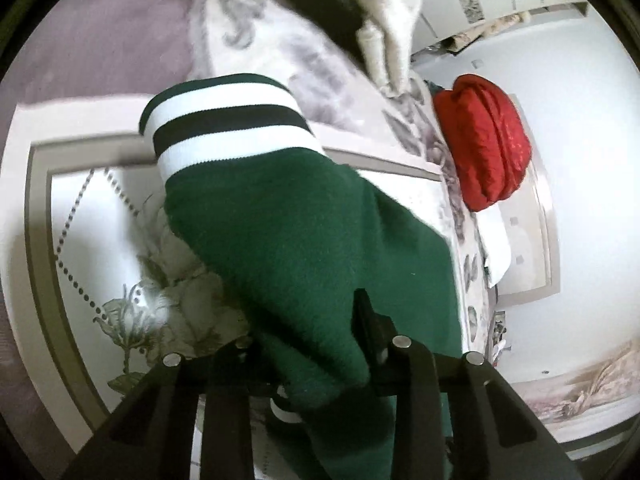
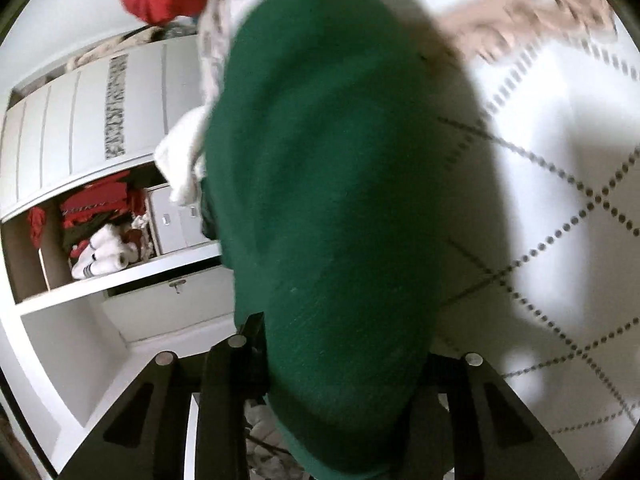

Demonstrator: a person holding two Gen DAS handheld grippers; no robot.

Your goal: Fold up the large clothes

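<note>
A dark green sweater (image 1: 304, 232) with a white-and-dark striped cuff (image 1: 224, 120) hangs lifted over the bed. My left gripper (image 1: 316, 344) is shut on its green fabric, which bulges between the fingers (image 1: 368, 320). In the right wrist view the same green sweater (image 2: 332, 200) fills the middle, and my right gripper (image 2: 340, 364) is shut on it; only the left finger (image 2: 252, 344) shows, the other is hidden by cloth.
A bedspread (image 1: 100, 240) with dotted diamonds and grey flowers lies below. A red cushion (image 1: 484, 140) sits at the bed's edge. A white folded cloth (image 1: 388, 28) lies further back. An open wardrobe (image 2: 100, 224) with red and white clothes stands at left.
</note>
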